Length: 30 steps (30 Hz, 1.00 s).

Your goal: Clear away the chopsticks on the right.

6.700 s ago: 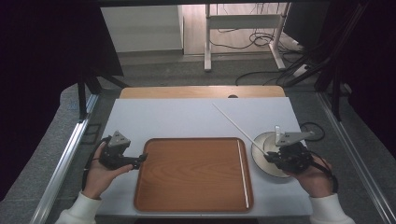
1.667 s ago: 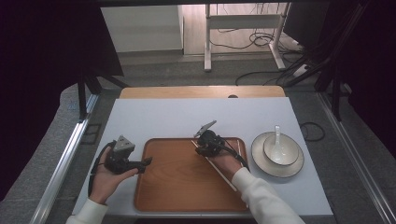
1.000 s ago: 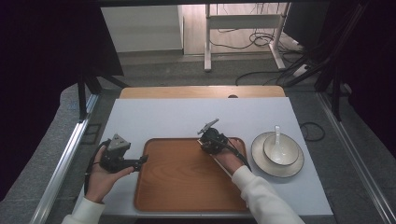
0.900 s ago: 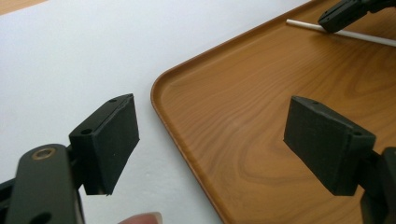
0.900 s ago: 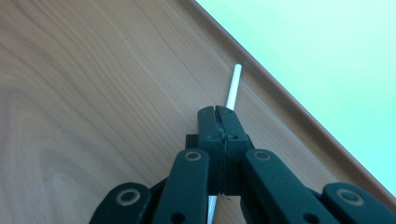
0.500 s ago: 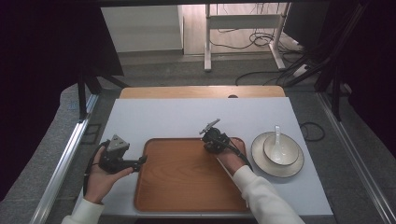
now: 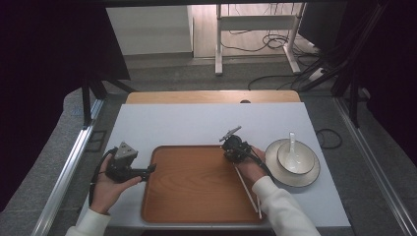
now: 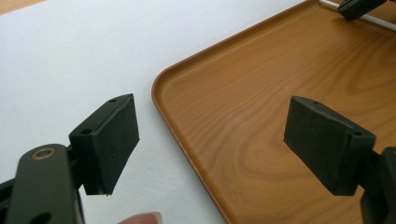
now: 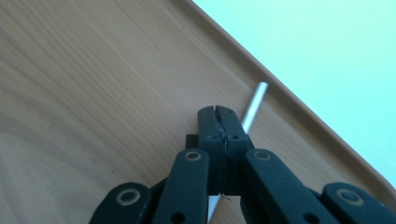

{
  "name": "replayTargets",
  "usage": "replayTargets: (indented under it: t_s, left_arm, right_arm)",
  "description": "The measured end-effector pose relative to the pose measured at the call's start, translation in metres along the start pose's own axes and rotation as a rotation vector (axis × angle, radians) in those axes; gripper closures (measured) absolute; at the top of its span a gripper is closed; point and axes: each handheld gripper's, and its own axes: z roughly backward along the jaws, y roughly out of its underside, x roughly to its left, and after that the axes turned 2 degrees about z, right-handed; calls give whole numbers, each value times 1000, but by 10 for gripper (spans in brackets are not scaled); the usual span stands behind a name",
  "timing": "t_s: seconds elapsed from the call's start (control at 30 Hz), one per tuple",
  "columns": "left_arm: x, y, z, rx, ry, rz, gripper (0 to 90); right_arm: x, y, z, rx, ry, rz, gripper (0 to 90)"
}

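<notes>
Right gripper (image 7: 235,147) — clamped on the chopstick (image 7: 247,189) — has carried it onto the tray (image 7: 187,184).

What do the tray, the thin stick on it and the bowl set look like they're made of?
The tray looks like wood or a wood-look laminate: brown grain lines, smooth satin sheen, rounded raised rim. The stick held in the right tool is thin, white and smooth, perhaps plastic or metal. The bowl, its spoon and plate look like glazed white ceramic, though melamine is possible.
</notes>
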Motion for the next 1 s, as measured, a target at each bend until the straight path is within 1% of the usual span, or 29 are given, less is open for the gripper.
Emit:
replayTargets:
  t_s: [0.23, 0.43, 0.53, 0.63, 1.0]
  left_arm:
    - [-3, -2, 0, -4, 4, -3, 174]
    - [-3, -1, 0, -1, 4, -4, 174]
    - [-2, -1, -1, 0, 4, -2, 174]
    - [-2, -1, 0, 0, 7, -2, 174]
    - [0, -1, 1, -7, 10, 0, 174]
  right_arm:
    - [-4, 7, 5, 9, 23, -18, 900]
    - [-11, 15, 10, 13, 53, -46, 900]
    - [-11, 18, 11, 21, 65, -52, 900]
    - [-12, 21, 13, 24, 87, -56, 900]
    - [-18, 32, 18, 32, 115, -92, 900]
